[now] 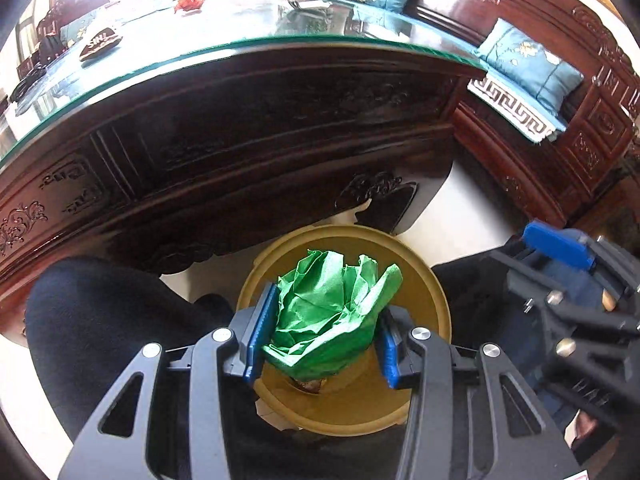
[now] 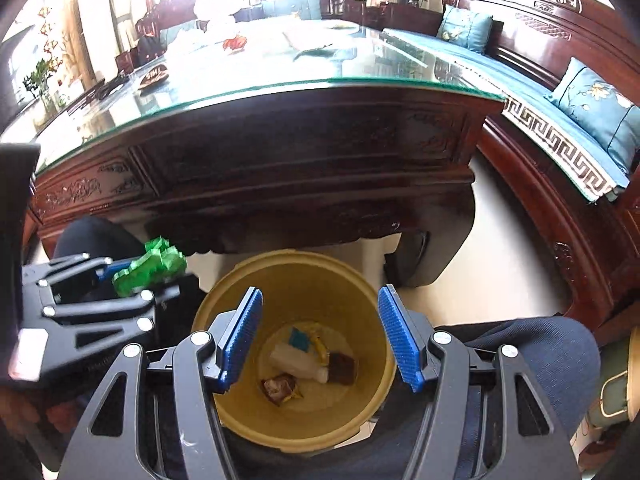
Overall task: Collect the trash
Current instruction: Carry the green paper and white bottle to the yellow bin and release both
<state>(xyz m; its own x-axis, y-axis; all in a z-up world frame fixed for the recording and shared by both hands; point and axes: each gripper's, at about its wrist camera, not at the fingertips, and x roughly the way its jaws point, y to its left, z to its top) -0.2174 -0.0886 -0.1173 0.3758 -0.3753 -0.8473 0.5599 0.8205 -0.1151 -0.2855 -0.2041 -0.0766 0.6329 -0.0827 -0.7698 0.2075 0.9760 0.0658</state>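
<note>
The left claw [image 1: 320, 336] pinches a crumpled ball of green paper [image 1: 332, 316] between its blue pads [image 1: 260, 332], both pads pressing into the wad. Directly below and ahead of it stands a yellow bin [image 1: 432, 300], so the paper hangs over the bin's open mouth. From the right wrist view the same claw [image 2: 148, 276] shows at the left with the green paper [image 2: 150, 266] just beside the bin's rim.

The right claw [image 2: 320, 336] is spread, with nothing between its blue pads [image 2: 240, 332]. It hangs over the yellow bin [image 2: 296, 268], and between its fingers the bin's floor shows: a white plastic bottle [image 2: 296, 362] lying on its side, brown wrappers [image 2: 280, 388] touching it on either side, and a small teal scrap [image 2: 299, 339] just beyond it.

Beyond both claws, past the bin, stands a dark carved wooden counter [image 2: 256, 168] with a glass top [image 2: 280, 64]. Far back on the glass lie a red-orange scrap [image 2: 235, 43] and a dark oval packet [image 2: 154, 76], well apart from each other. To the right of the claws runs a carved wooden sofa [image 2: 540, 208] with blue cushions [image 2: 600, 108]. The person's dark trouser legs [image 2: 532, 344] flank the bin on both sides.
</note>
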